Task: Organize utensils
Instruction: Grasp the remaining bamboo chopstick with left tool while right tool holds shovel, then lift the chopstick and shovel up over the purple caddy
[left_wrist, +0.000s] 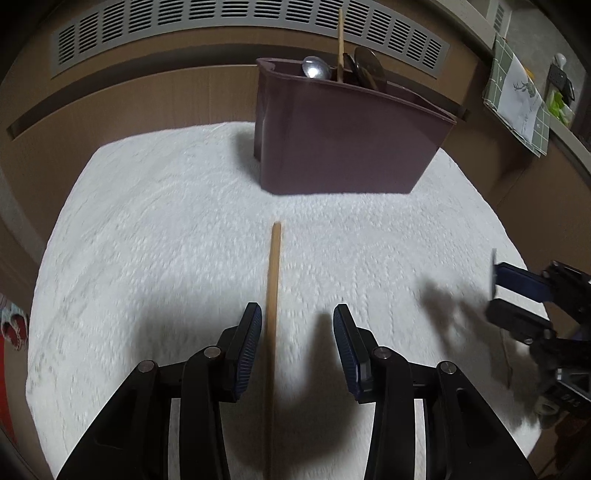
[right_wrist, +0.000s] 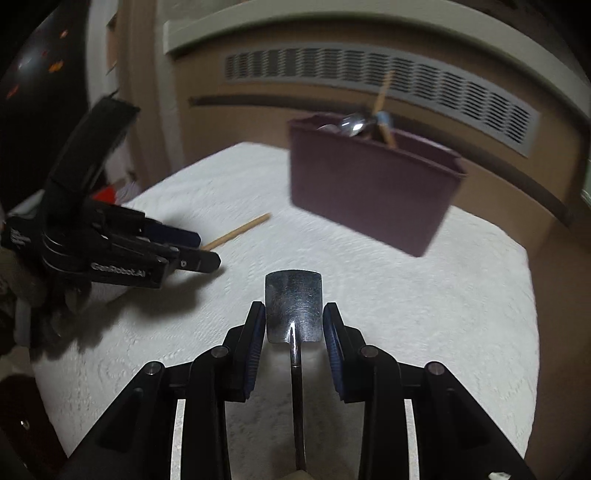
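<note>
Two things in play on the white towel (left_wrist: 166, 229). Our right gripper (right_wrist: 294, 314) has its pads clamped on the flat sides of a steel spatula-like head (right_wrist: 294, 301); its dark handle runs straight back under the camera, so the long axis matches the gripper's line and points roughly at the bin (right_wrist: 365, 188). The bin stands near the towel's far edge, ahead and a bit right in the right wrist view, already holding a spoon (left_wrist: 316, 67), a stick and some dark pieces. We read this as the carry step: head leads, handle trails, so dropping it in likely needs a tip-up over the rim first. Our left gripper (left_wrist: 297, 325) stands wide, holding nothing. The chopstick (left_wrist: 274, 295) lies flat on the towel mid-way between near edge and bin, long axis pointing away toward the bin, sitting between the jaws but hard against the left pad's side, well off the right one. So the left hand is the nearer one for it. Risk we see: closing as-is may roll the chopstick rather than pinch it; we would centre first. Frames are blurred, so contact with the left pad is uncertain.
</note>
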